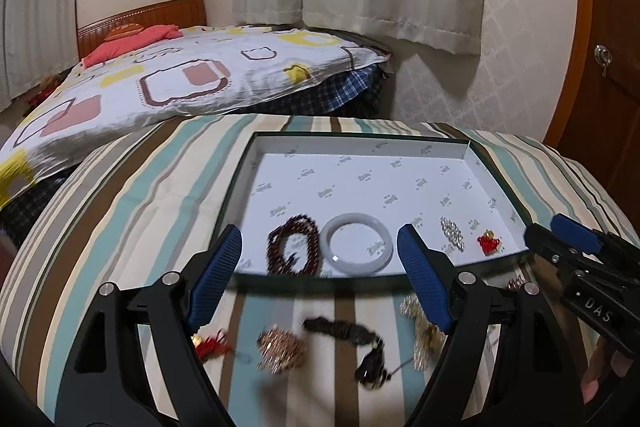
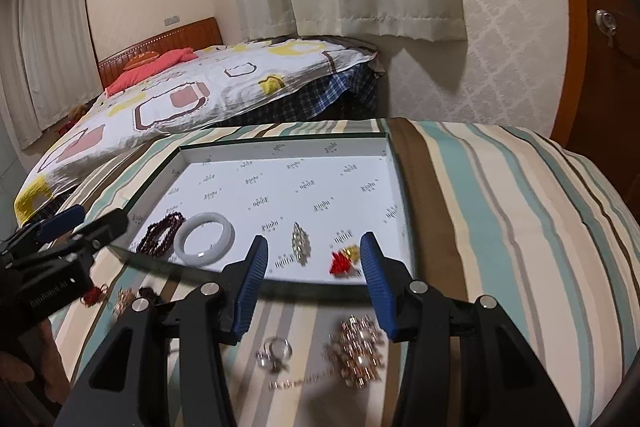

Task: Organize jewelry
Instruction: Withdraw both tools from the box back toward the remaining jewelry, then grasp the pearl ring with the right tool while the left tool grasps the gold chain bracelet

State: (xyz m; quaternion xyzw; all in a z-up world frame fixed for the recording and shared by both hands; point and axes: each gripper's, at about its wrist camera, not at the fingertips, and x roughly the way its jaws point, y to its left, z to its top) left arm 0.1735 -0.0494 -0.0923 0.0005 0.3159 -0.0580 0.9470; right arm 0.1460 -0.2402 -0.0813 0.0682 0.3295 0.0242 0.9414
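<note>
- Right wrist view: a gold, bead-studded ornament point(image 2: 356, 351) is seen lying flat on the striped cloth point(image 2: 500, 227), just short of the near rim of the white tray point(image 2: 280, 167), with a small ring point(image 2: 276, 351) just beside it on its left.
- The ornament is found below and between the fingertips of the right gripper point(image 2: 312, 259), nearer the right-hand finger; no clear long axis can be made out, since the piece is blurred.
- The right gripper's jaws are held apart with nothing between them.
- In the left wrist view, a dark tasselled strand point(image 1: 344, 331) is stretched roughly left to right on the cloth under the left gripper point(image 1: 320, 247), whose jaws are spread wide and empty.
- Inside the tray, a white bangle point(image 1: 356, 247) and dark beads point(image 1: 296, 243) are already placed.
- The gold ornament is judged the right hand's nearer target: a drop and slight pull back would be called for.
</note>
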